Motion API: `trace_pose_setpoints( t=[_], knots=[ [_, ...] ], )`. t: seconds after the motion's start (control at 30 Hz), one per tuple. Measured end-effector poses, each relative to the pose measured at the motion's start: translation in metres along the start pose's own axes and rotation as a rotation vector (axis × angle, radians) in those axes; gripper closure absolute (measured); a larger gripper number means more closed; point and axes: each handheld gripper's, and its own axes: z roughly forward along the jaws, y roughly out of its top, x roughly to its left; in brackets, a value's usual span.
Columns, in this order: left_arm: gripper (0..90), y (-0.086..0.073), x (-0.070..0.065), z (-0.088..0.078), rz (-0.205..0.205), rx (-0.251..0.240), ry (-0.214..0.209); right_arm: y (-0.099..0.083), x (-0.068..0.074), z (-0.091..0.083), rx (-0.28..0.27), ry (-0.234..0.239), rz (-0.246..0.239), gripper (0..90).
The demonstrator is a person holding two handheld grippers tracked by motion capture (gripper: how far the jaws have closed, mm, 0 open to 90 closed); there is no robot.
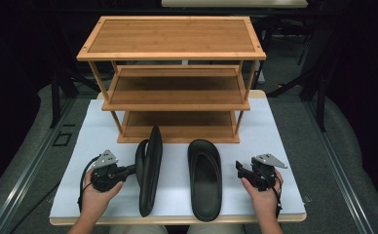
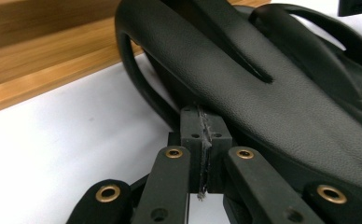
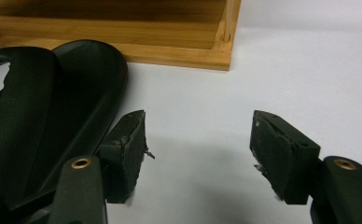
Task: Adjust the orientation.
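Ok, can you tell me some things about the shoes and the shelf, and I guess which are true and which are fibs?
1. The left slipper is tipped up on its side. True.
2. The right slipper sits on the wooden rack. False: it lies flat on the white table.
3. The right gripper is open with nothing in it. True.
4. The left gripper is wide open. False: its jaws are shut, against the left slipper.
5. The rack has three shelves. True.

You get bright, even overhead light on the white table [image 1: 274, 141]; the surroundings are dark, and close-ups look slightly soft.
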Motion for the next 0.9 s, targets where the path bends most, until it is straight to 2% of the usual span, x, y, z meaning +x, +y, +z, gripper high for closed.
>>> trace_pose_setpoints(
  t=[0.17,0.27,0.4,0.47,0.53,0.57,0.6,0.63,0.67,0.8,0.9],
  knots=[
    [89.5,0.005,-0.009,0.011,0.004,-0.003,-0.019,0.0,0.001,0.0,-0.006,-0.001,0.001,35.4],
    [89.4,0.007,-0.014,0.014,0.016,-0.005,-0.014,0.0,0.0,-0.001,0.001,-0.009,0.0,35.4],
    [88.5,0.005,-0.013,0.015,0.009,0.0,-0.009,-0.001,-0.001,-0.002,-0.002,-0.012,0.004,35.4],
    [85.6,0.003,-0.012,0.015,-0.008,-0.006,-0.005,0.0,-0.003,-0.003,-0.003,-0.013,0.008,35.4],
    [78.7,0.002,-0.013,0.015,-0.022,-0.013,-0.009,0.0,-0.003,-0.004,-0.003,-0.014,0.011,35.4],
    [78.7,0.003,-0.013,0.016,-0.028,-0.019,-0.011,0.0,-0.003,-0.004,-0.003,-0.014,0.011,35.4],
    [74.2,0.003,-0.015,0.016,-0.035,-0.023,-0.016,0.0,-0.003,-0.004,-0.003,-0.013,0.011,35.4],
    [66.0,0.004,-0.016,0.017,-0.043,-0.024,-0.016,0.0,-0.003,-0.003,-0.006,-0.008,0.012,35.4],
    [62.9,0.004,-0.016,0.017,-0.043,-0.024,-0.016,0.0,-0.003,-0.003,-0.006,-0.008,0.012,35.4],
    [56.2,0.006,-0.02,0.025,-0.085,-0.019,-0.026,-0.001,-0.001,-0.003,-0.005,-0.007,0.011,35.4],
    [50.5,0.012,-0.024,0.033,-0.089,-0.003,-0.03,-0.001,-0.001,-0.004,-0.005,-0.01,0.009,35.4]
  ],
)
